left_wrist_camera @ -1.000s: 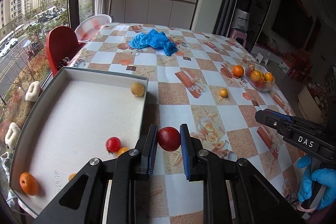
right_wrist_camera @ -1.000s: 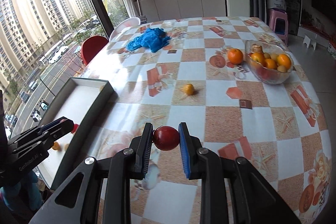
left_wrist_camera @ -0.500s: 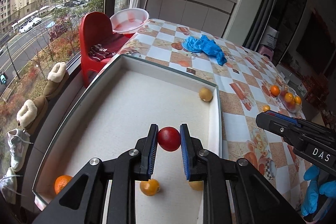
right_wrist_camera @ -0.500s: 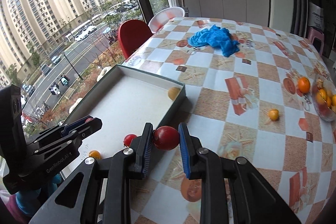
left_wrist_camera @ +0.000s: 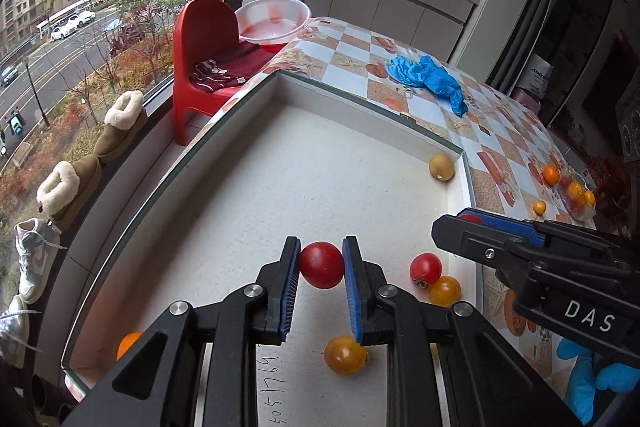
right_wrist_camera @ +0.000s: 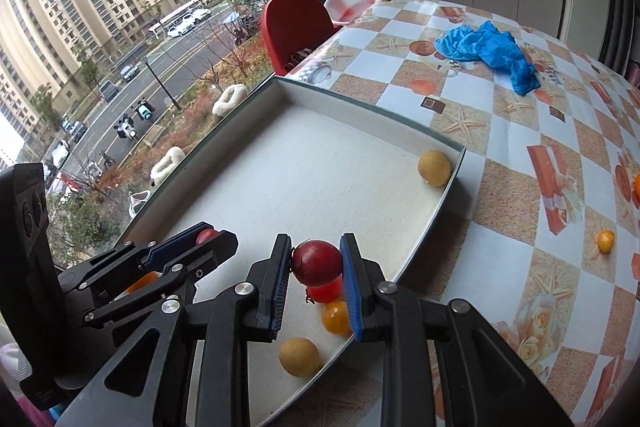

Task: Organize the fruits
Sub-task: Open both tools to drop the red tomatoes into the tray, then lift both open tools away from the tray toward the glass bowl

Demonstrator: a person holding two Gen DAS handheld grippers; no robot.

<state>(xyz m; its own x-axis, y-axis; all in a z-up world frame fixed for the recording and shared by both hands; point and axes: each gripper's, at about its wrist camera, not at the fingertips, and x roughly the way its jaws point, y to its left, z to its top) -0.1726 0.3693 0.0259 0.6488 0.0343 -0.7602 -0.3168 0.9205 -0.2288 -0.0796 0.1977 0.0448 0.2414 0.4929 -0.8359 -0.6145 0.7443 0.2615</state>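
A white shallow tray [left_wrist_camera: 360, 99] lies at the table's window edge. My left gripper [left_wrist_camera: 322, 267] is shut on a red tomato [left_wrist_camera: 322, 270], hanging over the tray's near part. Beneath it lie a red tomato [left_wrist_camera: 426, 269], an orange one [left_wrist_camera: 445, 291], a yellow one [left_wrist_camera: 345, 355] and an orange [left_wrist_camera: 128, 343]. A yellow fruit [left_wrist_camera: 441, 167] sits in the far right corner. My right gripper [right_wrist_camera: 316, 261] is shut on a dark red fruit [right_wrist_camera: 317, 263] above the tray's [right_wrist_camera: 372, 111] right rim, close beside the left gripper [right_wrist_camera: 212, 235].
A glass bowl [left_wrist_camera: 576, 195] of oranges, a loose orange [left_wrist_camera: 551, 174] and a small orange tomato [right_wrist_camera: 605, 241] stay on the checked tablecloth to the right. Blue gloves [right_wrist_camera: 486, 49] lie further back. A red chair [left_wrist_camera: 204, 39] and a basin [left_wrist_camera: 272, 21] stand beyond the tray by the window.
Both grippers have swung left from over the tablecloth to over the tray, each still carrying its red fruit. They have also sunk a little towards the tray.
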